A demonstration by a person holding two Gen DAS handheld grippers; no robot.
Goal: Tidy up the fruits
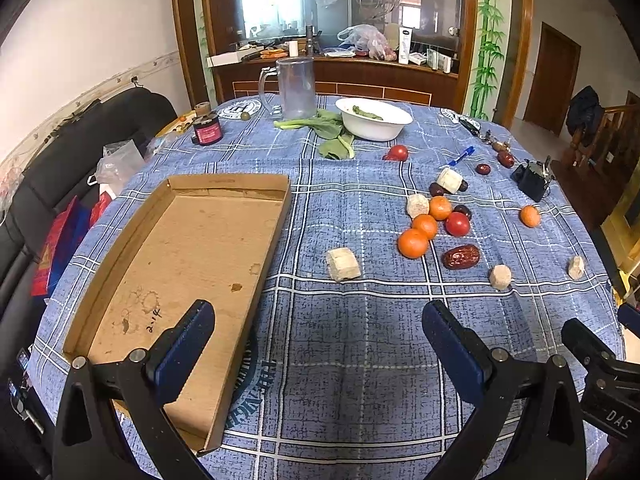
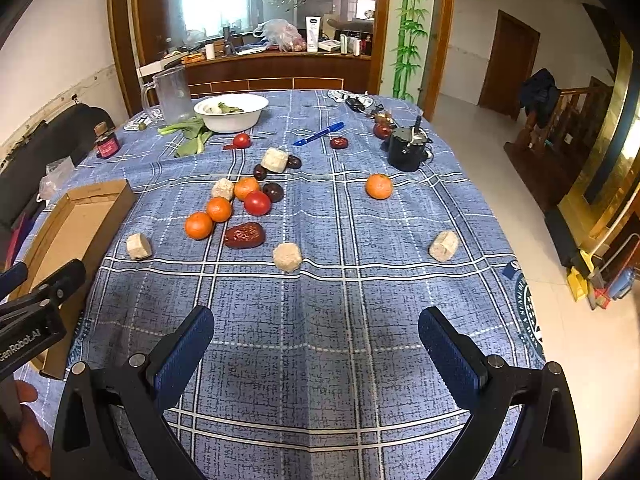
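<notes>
A shallow cardboard tray lies at the table's left edge, its near corner overhanging the blue plaid cloth. The left gripper hangs wide open and empty above bare cloth beside it. Right of centre the fruit clusters: three oranges and a tomato touching, a wrinkled red date, pale rough chunks of what may be peeled cane. One orange sits apart. The right gripper, equally wide and empty, faces open cloth.
</notes>
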